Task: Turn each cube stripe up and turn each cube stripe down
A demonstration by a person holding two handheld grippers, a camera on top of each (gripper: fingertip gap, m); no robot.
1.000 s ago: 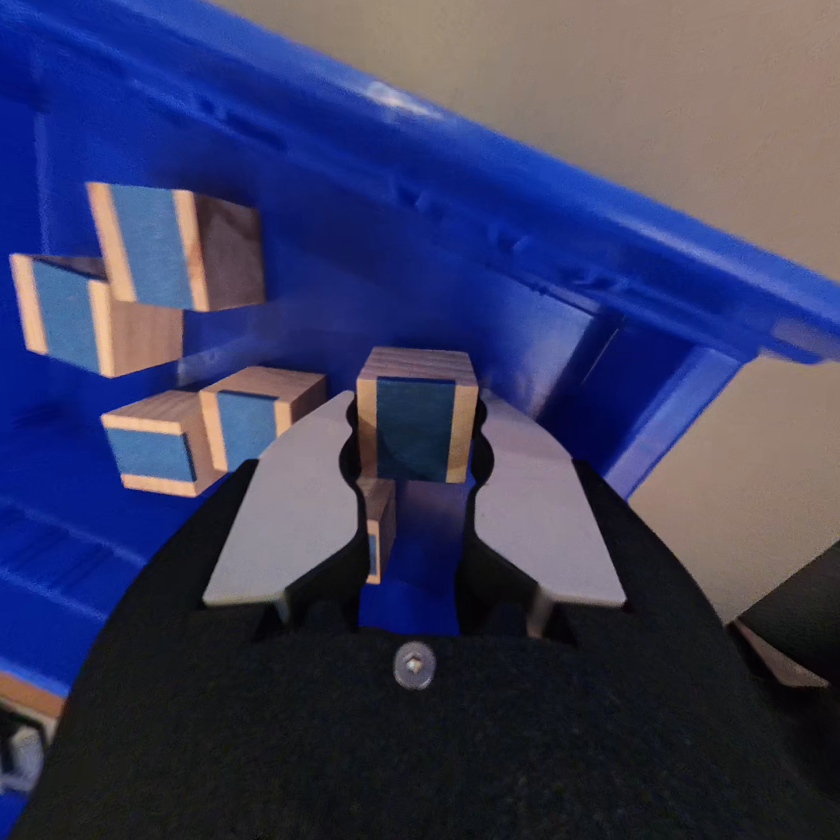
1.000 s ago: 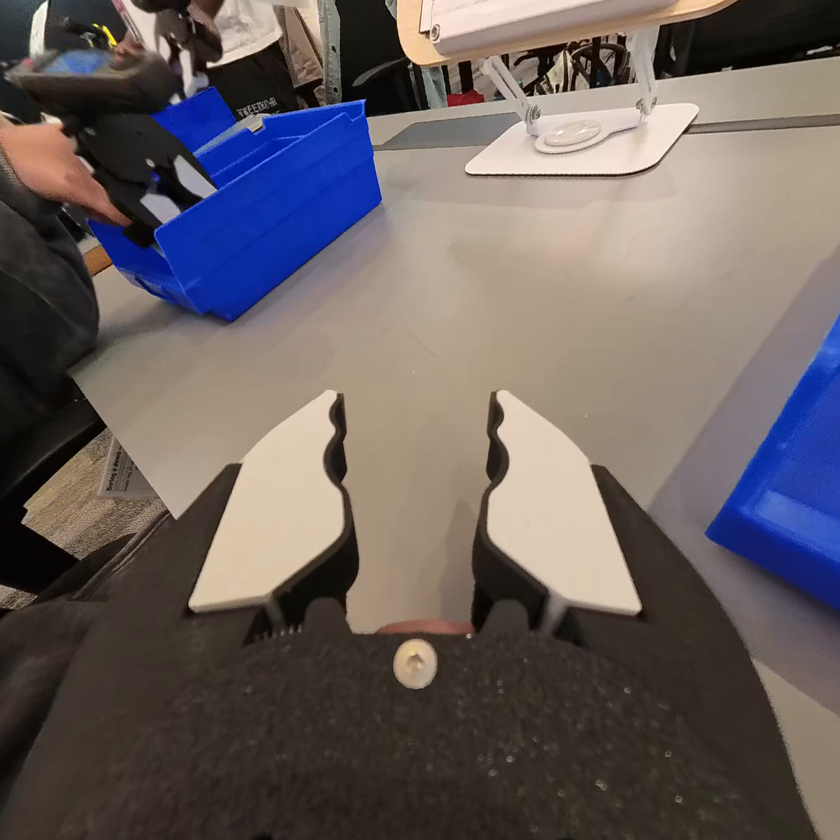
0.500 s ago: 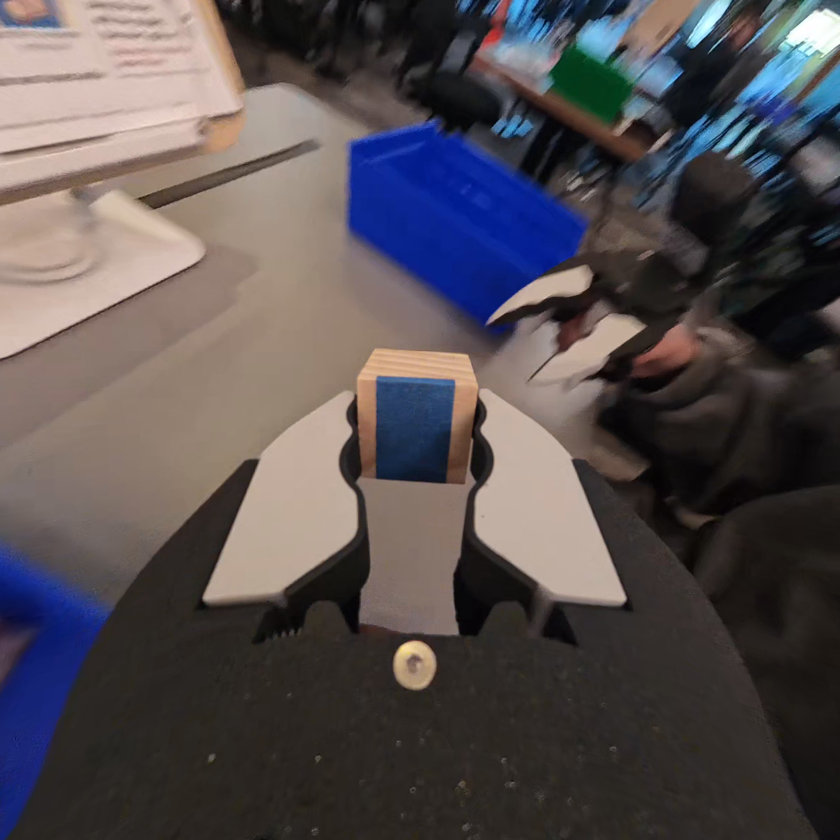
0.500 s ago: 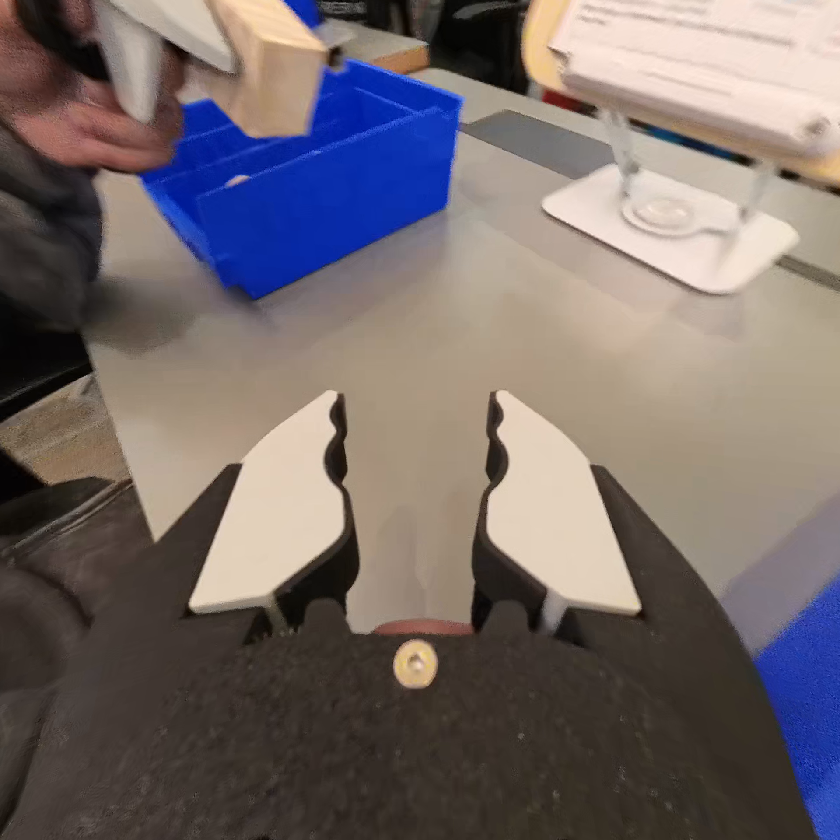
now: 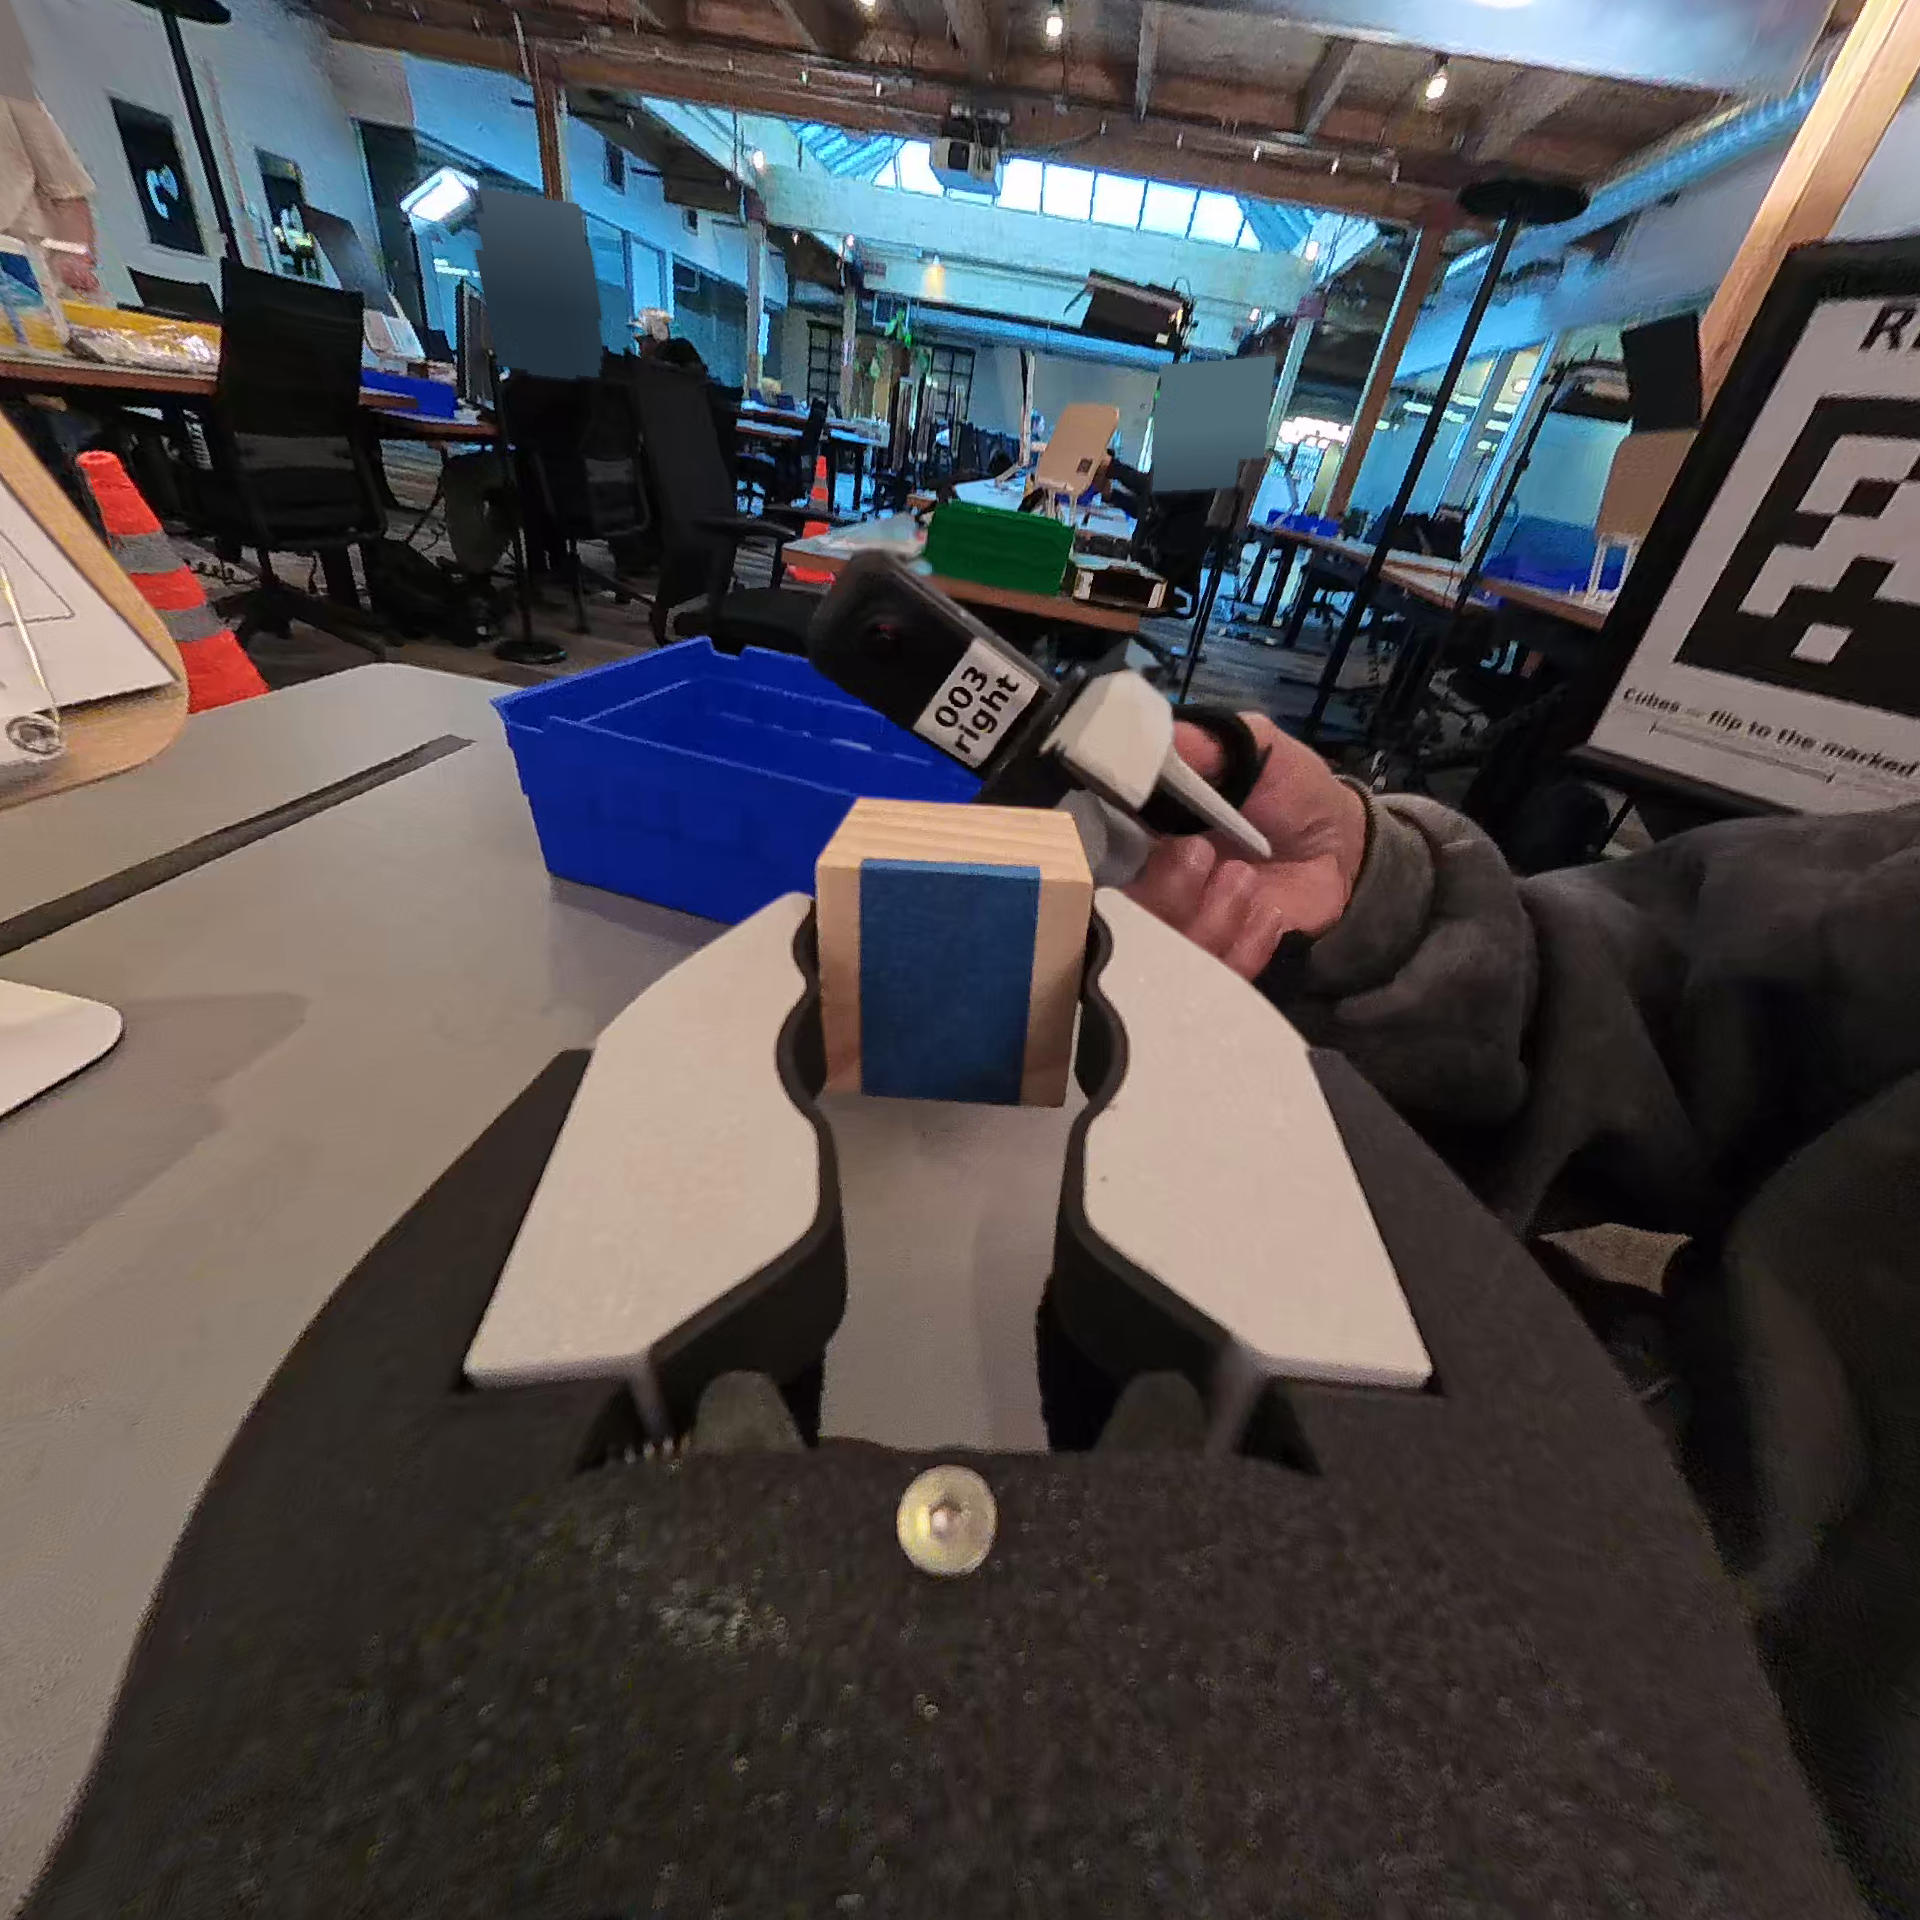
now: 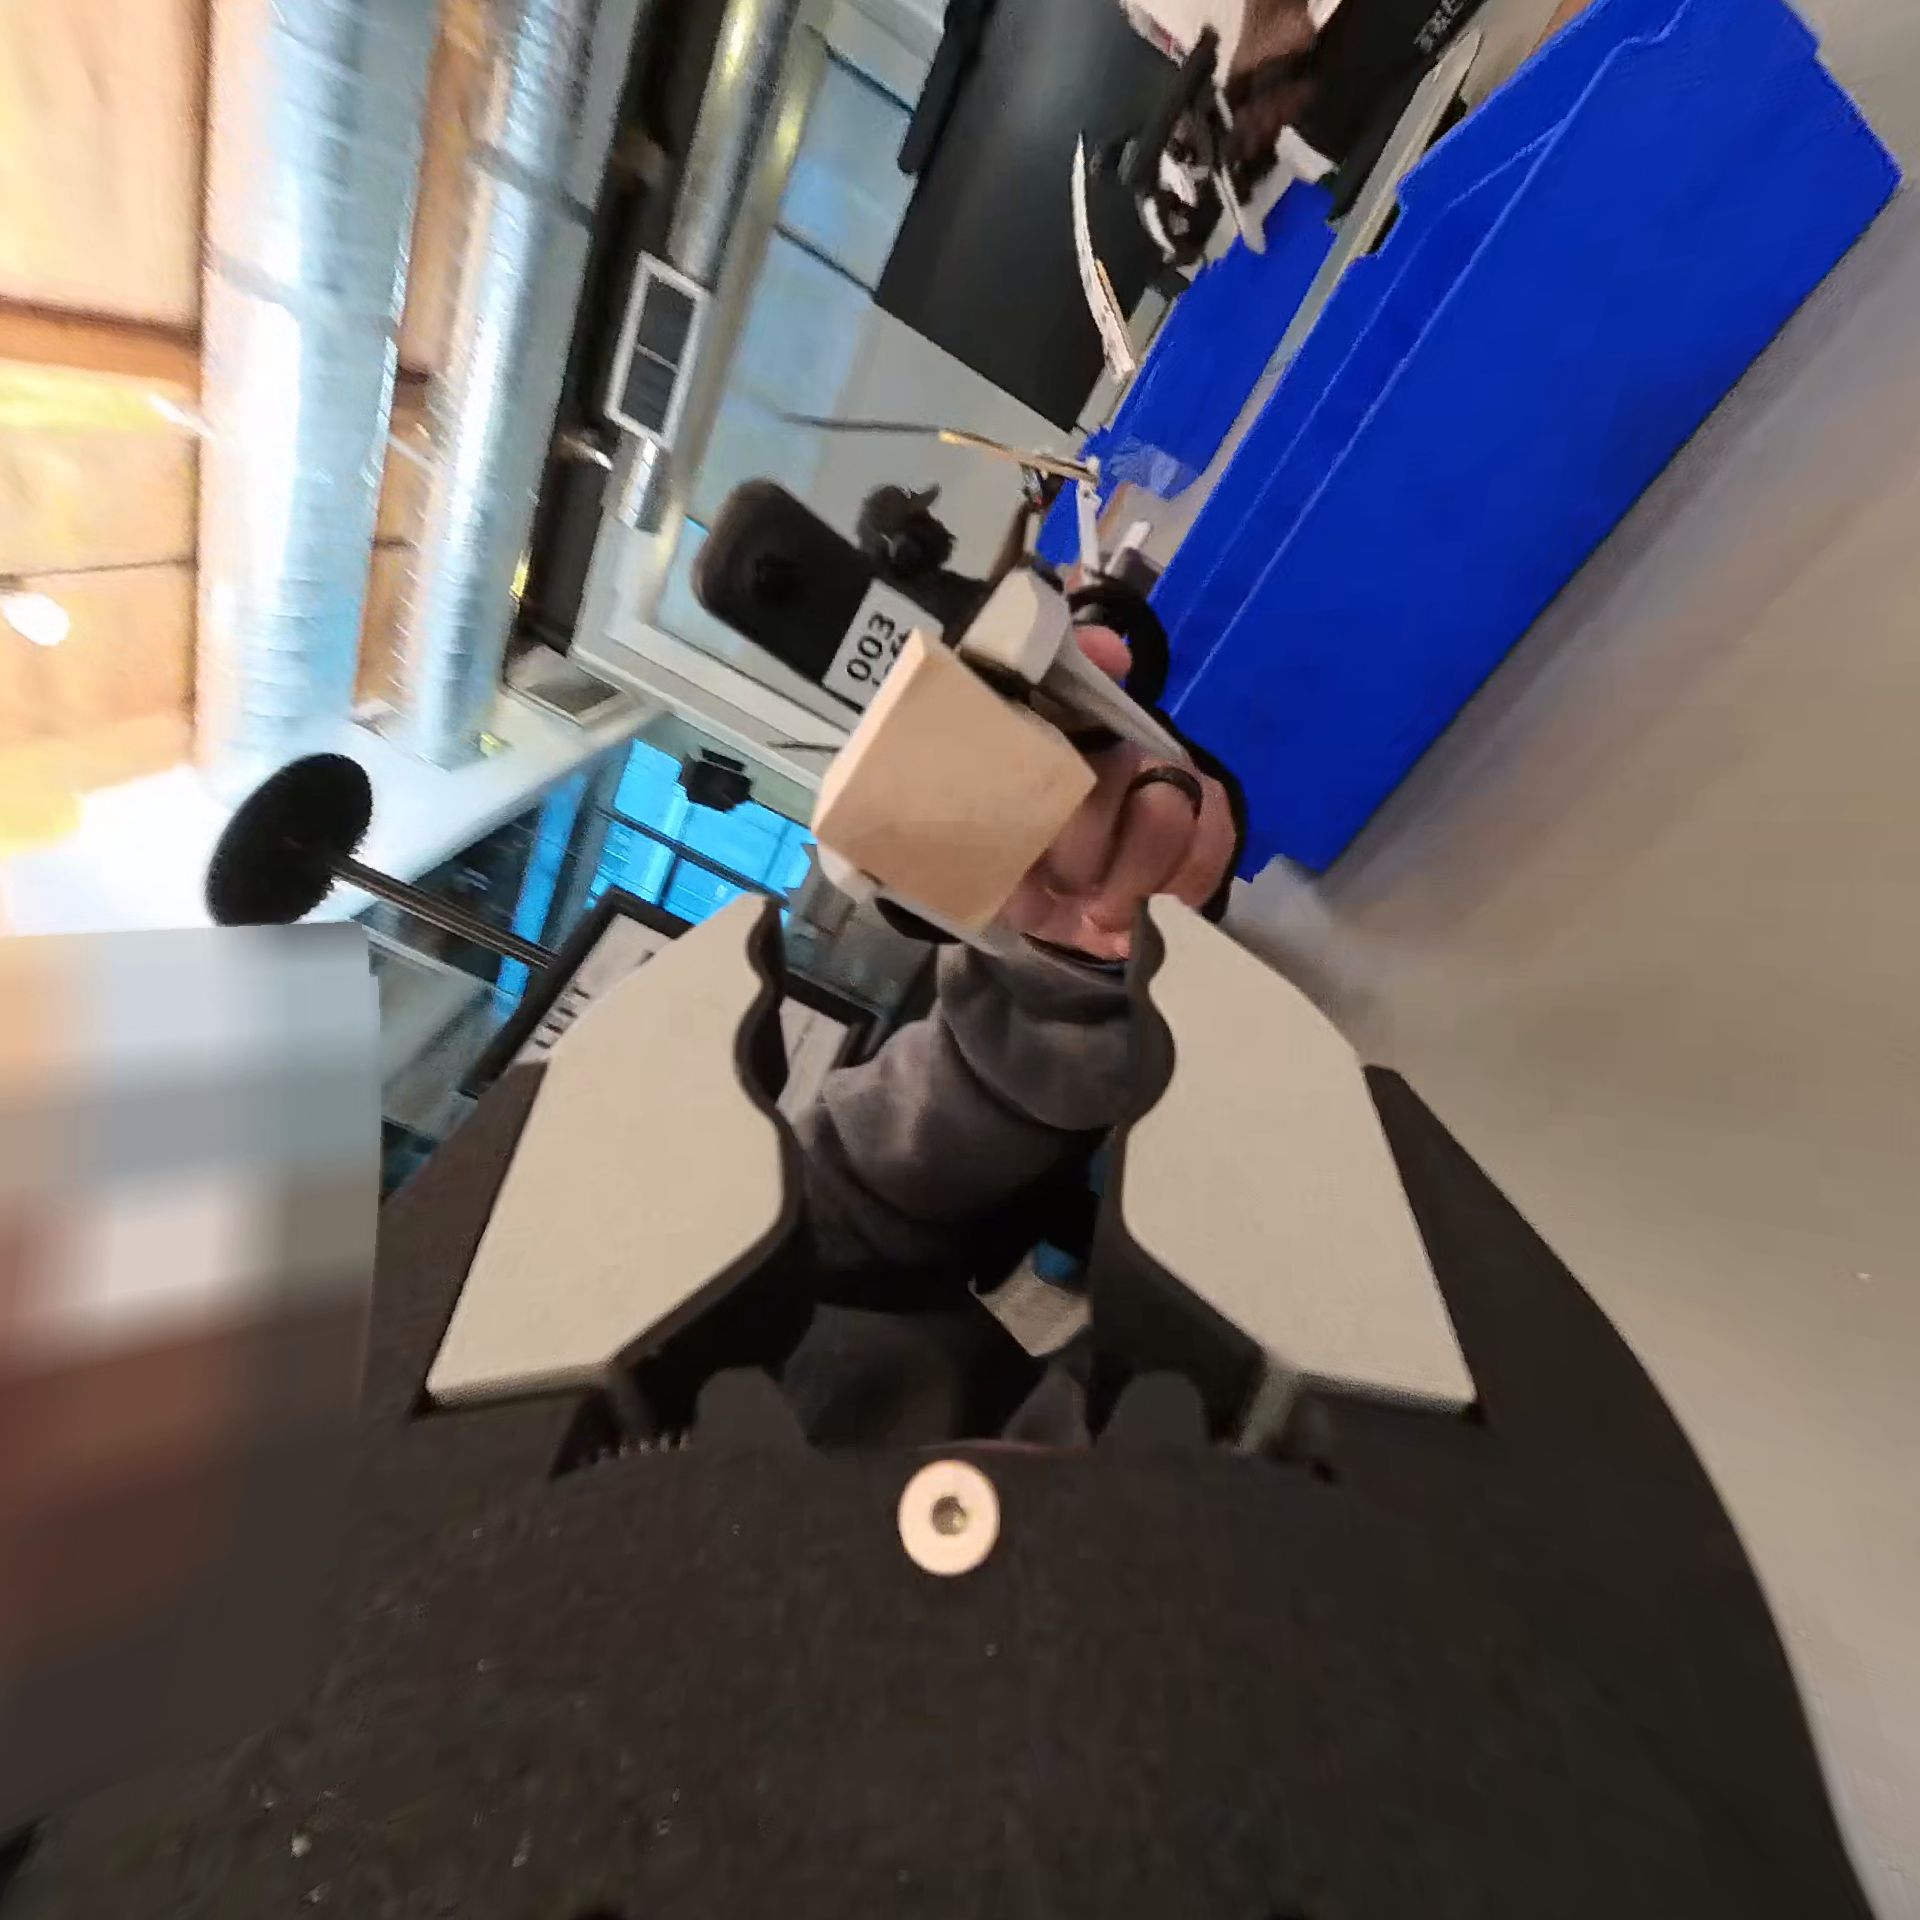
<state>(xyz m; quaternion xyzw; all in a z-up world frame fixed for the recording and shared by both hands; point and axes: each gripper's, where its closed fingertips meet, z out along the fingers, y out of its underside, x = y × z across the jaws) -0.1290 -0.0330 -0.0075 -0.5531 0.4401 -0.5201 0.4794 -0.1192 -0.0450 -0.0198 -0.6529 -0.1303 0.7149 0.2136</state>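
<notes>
Cube mid-air, handoff looks next

Left tool [image 5: 951,1003] clamped on cube [image 5: 951,951], up off the table [image 5: 312,997], stripe facing back at the camera. Right tool [image 6: 951,1003] gaping, empty, rolled sideways, just short of the cube. Probably best to grab the bare wood sides square, clamp before letting go, then roll. Blue bin [image 5: 707,769] behind.

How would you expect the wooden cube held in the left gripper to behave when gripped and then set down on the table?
The wooden cube looks rigid, so it should not deform where the left gripper clamps two of its flat sides. Those flat faces probably keep it from rolling on the grey table. Being plain layered wood, it is likely light and not fragile.
</notes>
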